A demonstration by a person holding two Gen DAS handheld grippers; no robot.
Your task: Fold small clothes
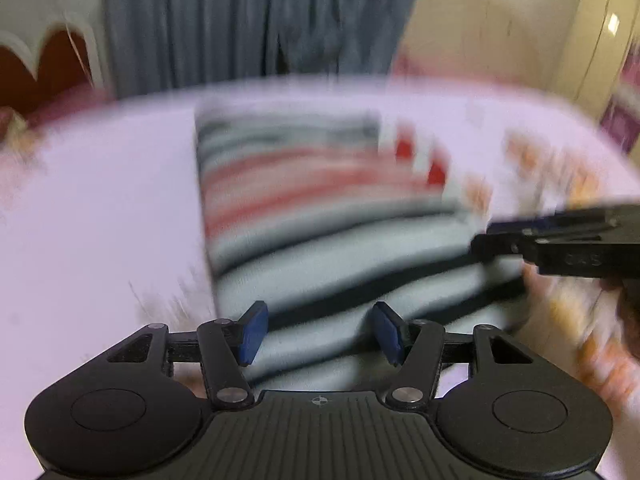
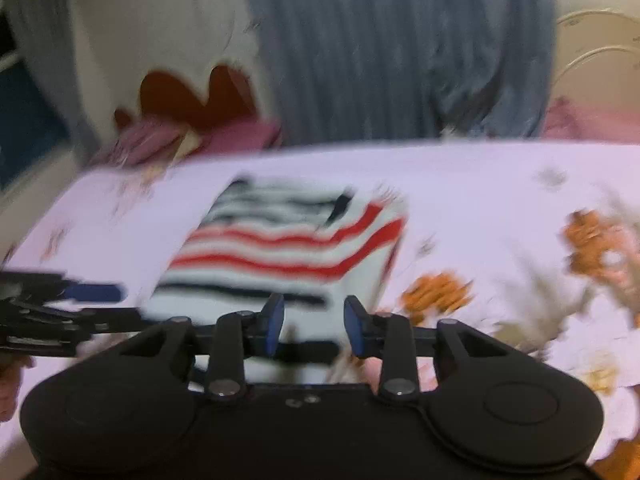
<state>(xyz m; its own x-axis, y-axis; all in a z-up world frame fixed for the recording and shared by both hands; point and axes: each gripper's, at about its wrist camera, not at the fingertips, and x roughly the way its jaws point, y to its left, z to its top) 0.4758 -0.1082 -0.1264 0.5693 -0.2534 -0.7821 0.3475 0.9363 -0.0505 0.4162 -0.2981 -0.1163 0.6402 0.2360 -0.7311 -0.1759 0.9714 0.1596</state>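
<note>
A folded small garment (image 1: 320,216), white with black and red stripes, lies flat on a lilac floral bedsheet (image 1: 100,208). Both views are blurred. My left gripper (image 1: 320,332) hovers at the garment's near edge, blue pads wide apart, with cloth showing in the gap and nothing pinched. My right gripper (image 2: 314,326) is over the garment's (image 2: 288,248) near right corner, its pads a narrow gap apart and pressing on nothing. The right gripper (image 1: 486,240) comes in from the right at the garment's right edge. In the right wrist view the left gripper (image 2: 96,293) reaches in from the left.
Orange flowers (image 2: 436,292) are printed on the sheet to the right of the garment. A grey-blue curtain (image 2: 400,52) hangs behind the bed. A white headboard with red-brown cut-outs (image 2: 192,96) and pink pillows (image 2: 240,136) stand at the far left.
</note>
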